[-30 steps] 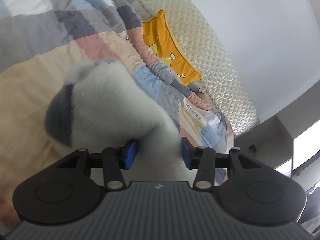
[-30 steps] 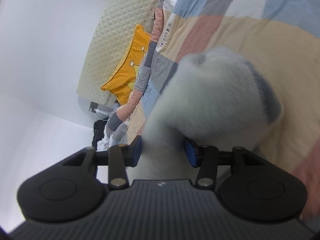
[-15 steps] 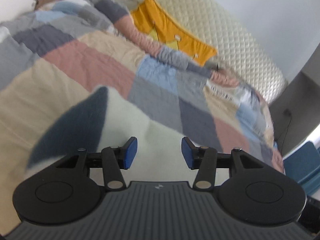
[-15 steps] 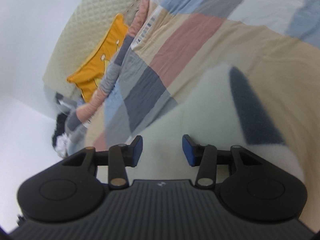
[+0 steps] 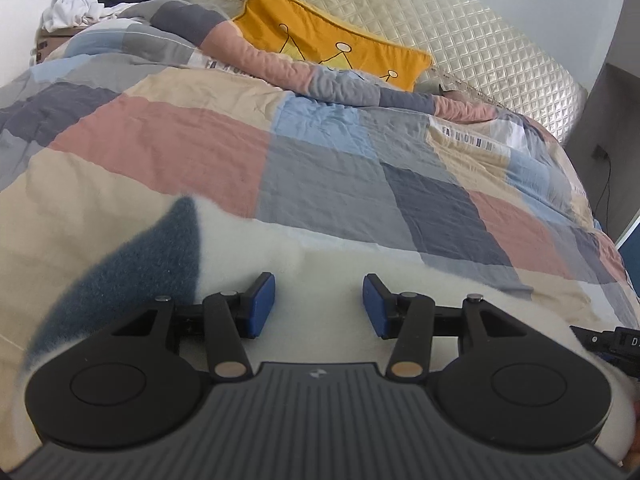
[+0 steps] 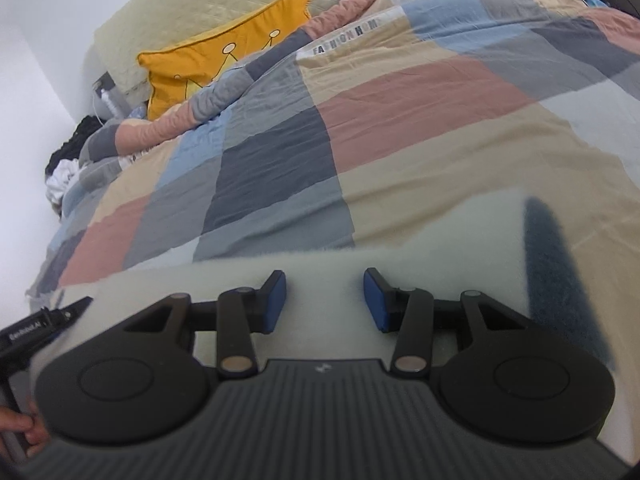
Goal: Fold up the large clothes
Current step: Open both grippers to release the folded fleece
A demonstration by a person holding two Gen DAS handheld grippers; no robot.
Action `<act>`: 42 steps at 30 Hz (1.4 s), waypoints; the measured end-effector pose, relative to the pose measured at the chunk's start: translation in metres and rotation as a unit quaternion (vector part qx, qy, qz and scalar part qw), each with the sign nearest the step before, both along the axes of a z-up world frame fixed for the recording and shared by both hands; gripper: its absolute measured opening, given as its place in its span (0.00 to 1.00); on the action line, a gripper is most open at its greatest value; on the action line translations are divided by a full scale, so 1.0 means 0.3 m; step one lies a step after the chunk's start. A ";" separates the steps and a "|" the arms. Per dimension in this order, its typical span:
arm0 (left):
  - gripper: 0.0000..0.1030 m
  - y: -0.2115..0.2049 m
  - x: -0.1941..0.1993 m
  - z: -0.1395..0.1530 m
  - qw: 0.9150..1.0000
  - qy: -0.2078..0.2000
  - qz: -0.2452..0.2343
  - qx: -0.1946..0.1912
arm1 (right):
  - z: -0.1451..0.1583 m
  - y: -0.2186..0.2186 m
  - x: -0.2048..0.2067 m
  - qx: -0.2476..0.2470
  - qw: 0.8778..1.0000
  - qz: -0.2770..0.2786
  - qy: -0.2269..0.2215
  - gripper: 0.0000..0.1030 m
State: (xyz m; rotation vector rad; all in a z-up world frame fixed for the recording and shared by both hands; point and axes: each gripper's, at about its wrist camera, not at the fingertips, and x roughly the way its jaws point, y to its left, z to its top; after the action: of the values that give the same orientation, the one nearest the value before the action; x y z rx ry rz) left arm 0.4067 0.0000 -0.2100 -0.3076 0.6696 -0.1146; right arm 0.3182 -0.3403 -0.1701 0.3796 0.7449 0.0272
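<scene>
A white fleece garment (image 5: 320, 256) with a dark blue-grey patch (image 5: 152, 264) lies spread on the patchwork quilt (image 5: 180, 148), close under both cameras. My left gripper (image 5: 319, 306) has its blue pads on a thick fold of the fleece, which fills the gap between them. In the right wrist view the same garment (image 6: 400, 256) stretches across the bottom, its dark patch (image 6: 556, 264) at the right. My right gripper (image 6: 325, 300) grips the fleece edge in the same way. Each gripper's black body hides the near hem.
A yellow cushion (image 5: 328, 40) leans on the cream quilted headboard (image 5: 460, 20) at the far end of the bed. Loose clothes (image 5: 88, 4) are piled beside the bed. The other gripper's tip (image 6: 40, 324) and a hand (image 6: 16, 428) show at the left edge.
The fleece hung bunched in the air from both grippers; both have since sunk and rolled level, and the garment now lies flat on the quilt with its dark patches spread outward.
</scene>
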 end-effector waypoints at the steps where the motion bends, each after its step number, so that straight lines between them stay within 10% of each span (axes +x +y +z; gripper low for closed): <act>1: 0.53 -0.001 0.000 0.001 1.000 0.000 -0.001 0.000 | 0.000 0.001 0.000 -0.003 1.000 0.001 -0.001 0.44; 24: 0.53 -0.143 -0.255 0.143 0.991 -0.041 -0.074 0.103 | 0.146 0.157 -0.215 -0.081 0.995 0.039 -0.036 0.47; 42: 0.56 -0.186 -0.158 0.038 0.990 -0.022 -0.085 0.111 | 0.033 0.172 -0.130 -0.079 0.995 0.057 -0.036 0.54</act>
State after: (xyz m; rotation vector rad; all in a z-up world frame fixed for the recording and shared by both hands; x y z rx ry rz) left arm 0.3592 -0.0557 -0.1987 -0.0334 0.6582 -0.2072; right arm 0.2792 -0.2888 -0.1603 0.1837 0.6910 0.0895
